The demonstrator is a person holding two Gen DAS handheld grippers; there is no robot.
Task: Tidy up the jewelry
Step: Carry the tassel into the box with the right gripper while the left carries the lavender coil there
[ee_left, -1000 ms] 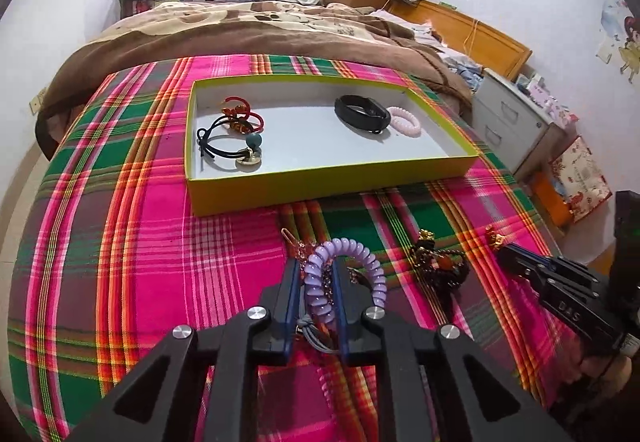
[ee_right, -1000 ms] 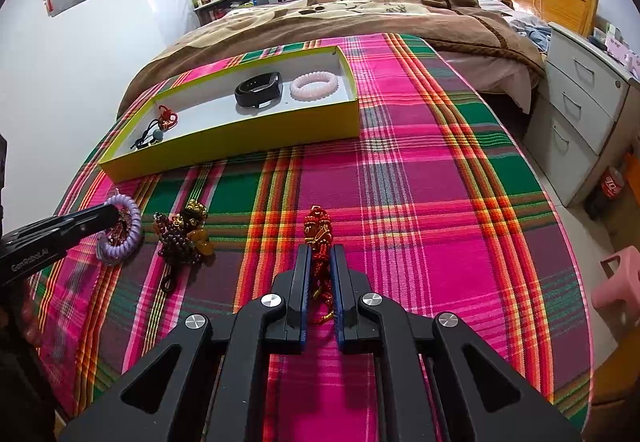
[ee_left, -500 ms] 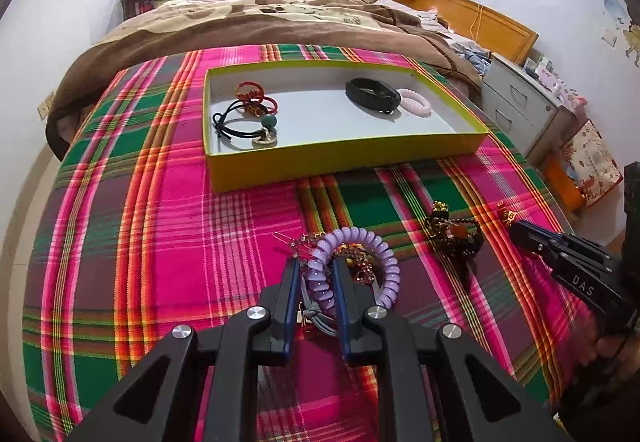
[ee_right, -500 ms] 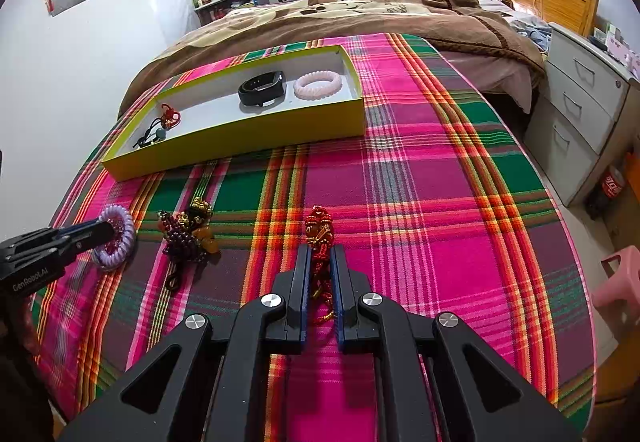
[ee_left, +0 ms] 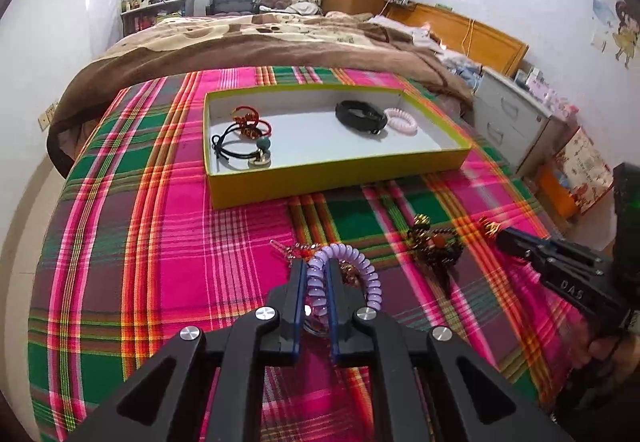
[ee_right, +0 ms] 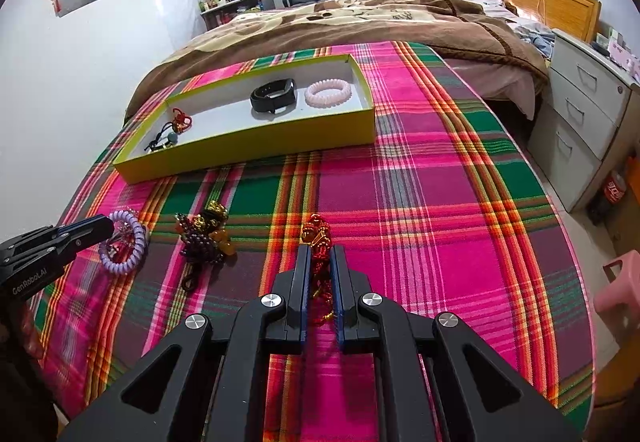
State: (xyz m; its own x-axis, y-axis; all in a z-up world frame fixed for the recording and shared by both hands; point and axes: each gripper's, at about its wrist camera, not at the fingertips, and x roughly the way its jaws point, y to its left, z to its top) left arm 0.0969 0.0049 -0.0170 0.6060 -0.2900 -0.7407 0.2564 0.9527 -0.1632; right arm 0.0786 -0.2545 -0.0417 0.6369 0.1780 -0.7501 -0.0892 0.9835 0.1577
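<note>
- Holding tight, the left gripper (ee_left: 316,274) has just been closing its jaws, and the purple coil bracelet (ee_left: 362,266) is now pinched between them, so it can be lifted off the plaid cloth (ee_left: 160,242).
- The right gripper (ee_right: 320,262) is clamped on the red bead string (ee_right: 316,238), which lies on the cloth close to the front edge.
- Both pieces are gripped by one side, likely so the rest can hang free when they go up.
- A yellow box (ee_right: 260,146) sits farther back on the cloth, and I think it is the home for all the jewelry.
- Inside it, the black band (ee_right: 274,96) and pink bracelet (ee_right: 328,92) share one end, while the hair ties (ee_left: 244,146) share the other, so like things stay together.
- The dark bead bunch (ee_right: 206,238) waits on the cloth between the two grippers, touched by neither.
- Its middle floor is bare, which looks like room for more.
</note>
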